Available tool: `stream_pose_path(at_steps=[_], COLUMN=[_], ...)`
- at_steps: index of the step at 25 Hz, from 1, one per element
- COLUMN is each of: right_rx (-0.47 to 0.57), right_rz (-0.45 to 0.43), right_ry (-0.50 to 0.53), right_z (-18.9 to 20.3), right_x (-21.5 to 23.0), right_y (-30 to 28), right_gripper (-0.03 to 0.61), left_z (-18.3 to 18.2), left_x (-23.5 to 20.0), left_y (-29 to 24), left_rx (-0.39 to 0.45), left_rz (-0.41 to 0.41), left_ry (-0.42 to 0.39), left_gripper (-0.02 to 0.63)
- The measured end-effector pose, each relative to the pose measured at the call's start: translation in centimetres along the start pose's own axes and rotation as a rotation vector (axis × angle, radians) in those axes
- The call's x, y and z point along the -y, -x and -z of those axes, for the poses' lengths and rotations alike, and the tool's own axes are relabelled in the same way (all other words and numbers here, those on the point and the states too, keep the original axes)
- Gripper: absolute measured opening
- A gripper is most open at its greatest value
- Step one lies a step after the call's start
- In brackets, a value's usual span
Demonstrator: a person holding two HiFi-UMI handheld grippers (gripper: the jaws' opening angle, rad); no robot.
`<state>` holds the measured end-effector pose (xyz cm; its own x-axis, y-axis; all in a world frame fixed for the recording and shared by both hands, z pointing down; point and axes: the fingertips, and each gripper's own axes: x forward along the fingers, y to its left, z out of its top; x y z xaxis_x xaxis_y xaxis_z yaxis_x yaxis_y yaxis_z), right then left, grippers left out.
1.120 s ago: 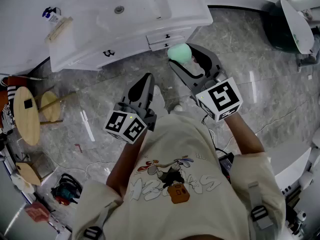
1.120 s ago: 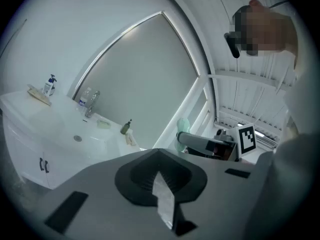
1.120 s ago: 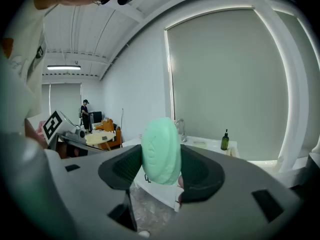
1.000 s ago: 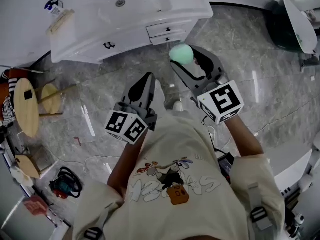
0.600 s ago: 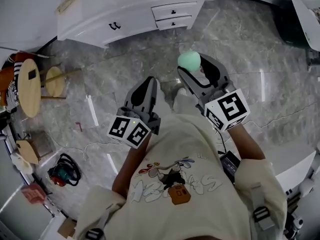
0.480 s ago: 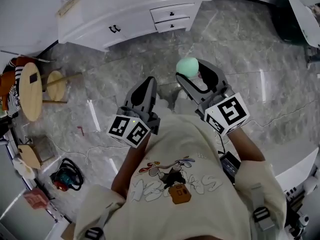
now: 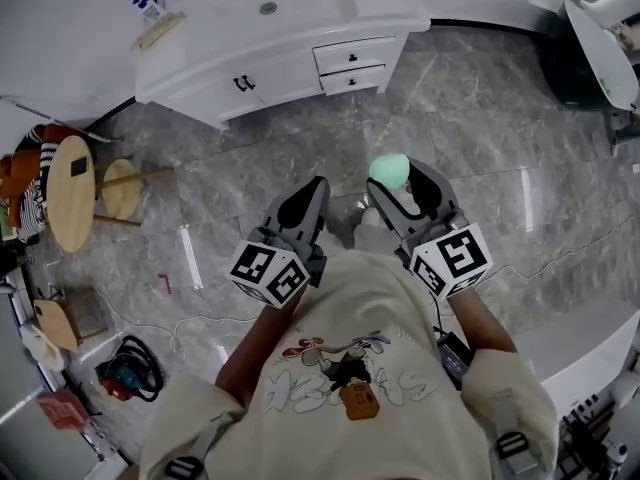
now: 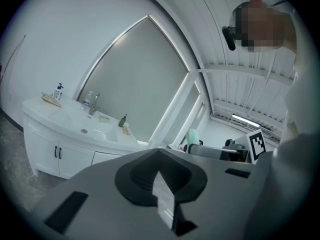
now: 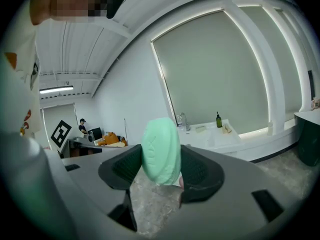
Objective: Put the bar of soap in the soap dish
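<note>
Over the marble floor (image 7: pixel 480 98), well short of the vanity tabletop (image 7: pixel 300 8), my right gripper (image 7: pixel 400 180) is clamped on the green soap bar (image 7: pixel 388 169), held on edge. Jaws of left gripper (image 7: pixel 312 190) are pressed together. Wooden dish (image 7: pixel 161 30) sits at tabletop's left end beside a bottle (image 7: pixel 148 3); contents too small to tell.

Fingers (image 7: pixel 400 216) of the right gripper (image 7: pixel 398 180) are hiding part of the bar of soap (image 7: pixel 386 168); items (image 7: pixel 160 30) on the desk (image 7: pixel 385 23) are appearing unidentifiably small.
</note>
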<state>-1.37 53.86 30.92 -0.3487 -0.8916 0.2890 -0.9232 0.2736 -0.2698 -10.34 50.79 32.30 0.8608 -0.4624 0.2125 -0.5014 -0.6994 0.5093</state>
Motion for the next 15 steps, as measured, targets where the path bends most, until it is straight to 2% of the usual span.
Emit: stream_pose_path(at_steps=[6,15], right_rx=[0.001,-0.009], right_rz=[0.006,-0.042], right_ry=[-0.031,-0.057], right_z=[0.5,1.2], right_x=[1.9,4.2], right_y=[1.0,0.4], right_gripper=[0.241,0.241], left_z=[0.5,2.8], left_x=[1.3,1.2], left_y=[-0.9,-1.8], left_rx=[0.001,-0.01], left_rz=[0.007,-0.093], left_ry=[-0.015,0.029], left_gripper=[0.008,0.008])
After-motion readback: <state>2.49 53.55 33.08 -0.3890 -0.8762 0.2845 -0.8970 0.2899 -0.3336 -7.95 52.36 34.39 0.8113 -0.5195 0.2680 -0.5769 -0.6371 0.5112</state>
